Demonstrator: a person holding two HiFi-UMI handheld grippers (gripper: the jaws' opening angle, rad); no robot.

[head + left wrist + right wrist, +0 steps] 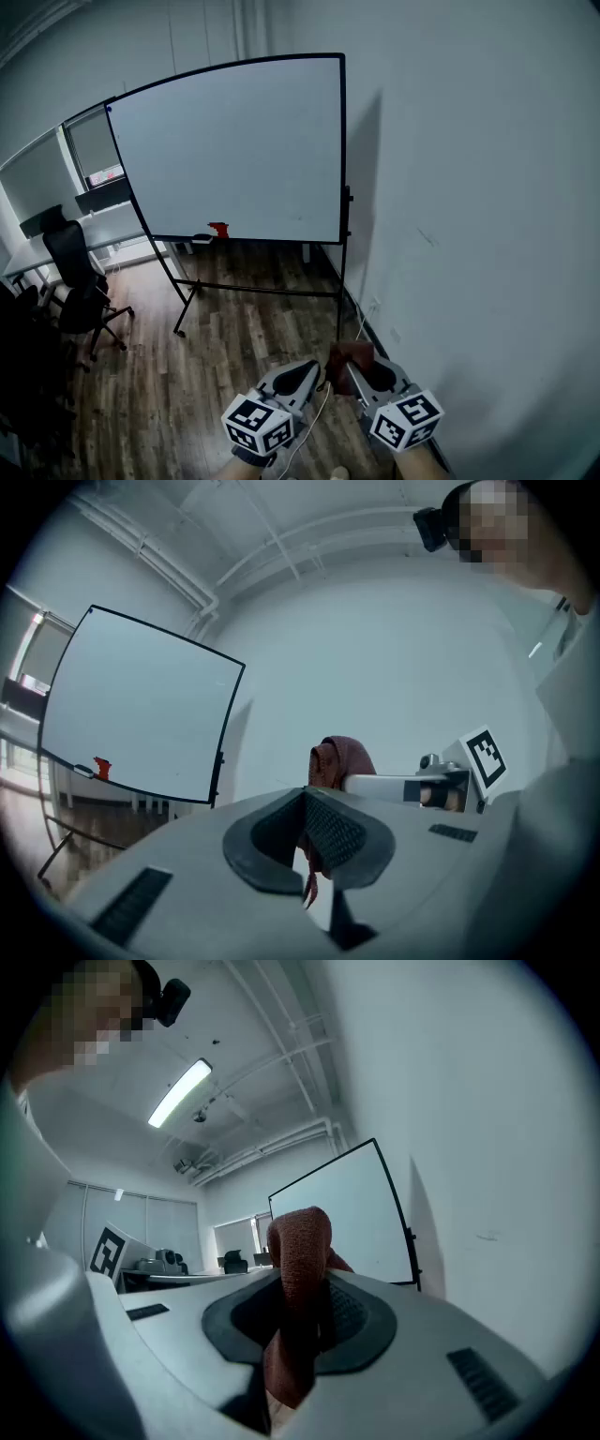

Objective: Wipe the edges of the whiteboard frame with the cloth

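The whiteboard [234, 150] stands on a wheeled stand, and its black frame [342, 150] runs close to the right wall. Both grippers hang low in the head view, well short of the board. My right gripper [359, 373] is shut on a reddish-brown cloth [349, 354], which bulges up between the jaws [300, 1241]. My left gripper [305, 375] sits just to its left with its jaws together and nothing held. In the left gripper view the cloth [339, 758] shows just beyond the left gripper [305, 803], and the whiteboard [141, 705] lies far left. The right gripper view shows the whiteboard [347, 1213] ahead.
A small red item [217, 229] rests on the board's tray. The stand's legs and casters [181, 330] spread over the wood floor. A black office chair [80, 281] and a desk [52, 246] stand at the left. The grey wall [469, 234] fills the right side.
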